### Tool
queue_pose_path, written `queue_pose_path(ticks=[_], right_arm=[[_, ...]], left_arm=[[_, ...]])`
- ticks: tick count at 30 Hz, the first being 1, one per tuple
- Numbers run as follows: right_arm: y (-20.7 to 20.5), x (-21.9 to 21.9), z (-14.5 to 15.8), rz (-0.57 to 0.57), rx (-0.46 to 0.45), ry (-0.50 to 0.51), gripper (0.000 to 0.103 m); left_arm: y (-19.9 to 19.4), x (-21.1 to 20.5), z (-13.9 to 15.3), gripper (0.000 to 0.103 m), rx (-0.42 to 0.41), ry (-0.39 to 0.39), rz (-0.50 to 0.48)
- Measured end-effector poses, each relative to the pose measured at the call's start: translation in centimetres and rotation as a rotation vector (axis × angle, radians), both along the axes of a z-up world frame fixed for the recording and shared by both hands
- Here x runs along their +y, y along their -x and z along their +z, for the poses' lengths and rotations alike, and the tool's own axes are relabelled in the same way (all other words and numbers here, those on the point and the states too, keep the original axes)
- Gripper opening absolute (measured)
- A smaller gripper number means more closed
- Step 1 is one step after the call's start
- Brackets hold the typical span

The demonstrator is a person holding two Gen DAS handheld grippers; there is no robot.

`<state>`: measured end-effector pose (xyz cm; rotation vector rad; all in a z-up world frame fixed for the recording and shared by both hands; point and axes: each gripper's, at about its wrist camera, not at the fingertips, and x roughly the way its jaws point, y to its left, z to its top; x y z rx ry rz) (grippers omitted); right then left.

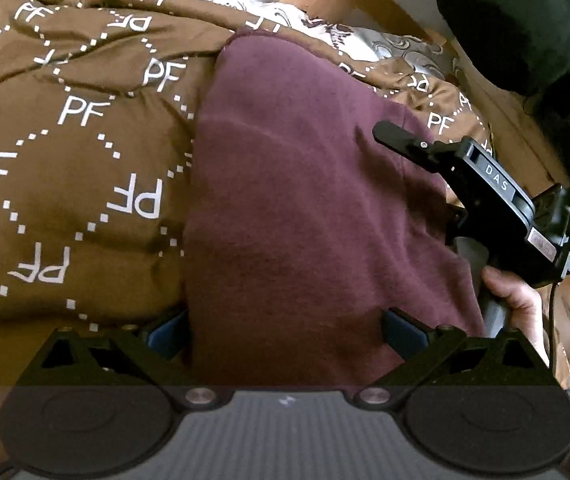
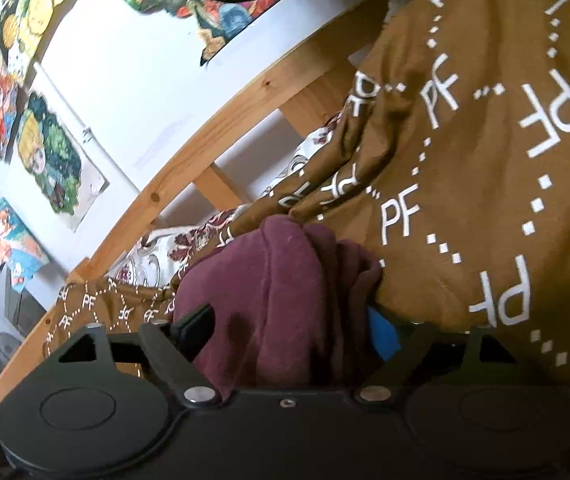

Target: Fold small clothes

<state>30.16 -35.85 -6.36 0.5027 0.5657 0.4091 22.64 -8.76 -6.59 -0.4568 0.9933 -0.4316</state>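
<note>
A maroon garment (image 1: 305, 200) lies on a brown bedspread (image 1: 77, 160) printed with white "PF" letters. My left gripper (image 1: 285, 332) has its jaws wide apart at the garment's near edge, with cloth lying between them. My right gripper (image 1: 401, 140) shows at the right edge of the garment, held in a hand. In the right wrist view, bunched maroon cloth (image 2: 285, 300) fills the gap between the right gripper's (image 2: 289, 332) jaws, with one blue pad (image 2: 383, 334) showing against it. The jaws stand fairly wide around the thick cloth.
A wooden bed rail (image 2: 205, 136) runs behind the bedspread, with a white wall and colourful posters (image 2: 49, 152) beyond. A patterned white sheet (image 1: 389, 46) shows past the bedspread. A dark bundle (image 1: 525, 20) sits at the upper right.
</note>
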Motion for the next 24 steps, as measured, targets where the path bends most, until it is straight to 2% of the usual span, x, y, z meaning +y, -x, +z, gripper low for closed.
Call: queue_pose_path(ticks=[5, 8, 11, 12, 13, 17, 21, 24], right_arm=[[-0.1, -0.5, 0.0, -0.019, 0.010, -0.051, 0.081], [-0.1, -0.6, -0.1, -0.037, 0.030, -0.074, 0.071], [-0.1, -0.4, 0.0, -0.056, 0.054, -0.086, 0.052], [0.1, -0.3, 0.1, -0.059, 0.056, -0.088, 0.042], [0.3, -0.2, 0.2, -0.057, 0.055, -0.093, 0.039], [1.7, 1.0, 1.5, -0.041, 0.019, -0.101, 0.034], [3.5, 2.8, 3.2, -0.008, -0.029, -0.087, 0.033], [4.4, 4.8, 4.6, 0.018, -0.068, -0.042, 0.032]], left_arm=[[-0.1, -0.3, 0.1, 0.094, -0.011, -0.012, -0.024], [0.2, 0.1, 0.1, 0.085, -0.014, -0.011, -0.022], [0.7, 0.9, 0.2, 0.074, -0.018, 0.007, -0.017], [0.8, 1.2, 0.3, 0.071, -0.021, 0.011, -0.018], [0.9, 1.5, 0.4, 0.066, -0.024, 0.020, -0.019], [1.6, 2.5, 0.8, 0.053, -0.054, 0.042, -0.033], [2.8, 3.5, 1.4, 0.048, -0.082, 0.058, -0.047], [4.0, 4.3, 2.1, 0.048, -0.127, 0.033, -0.047]])
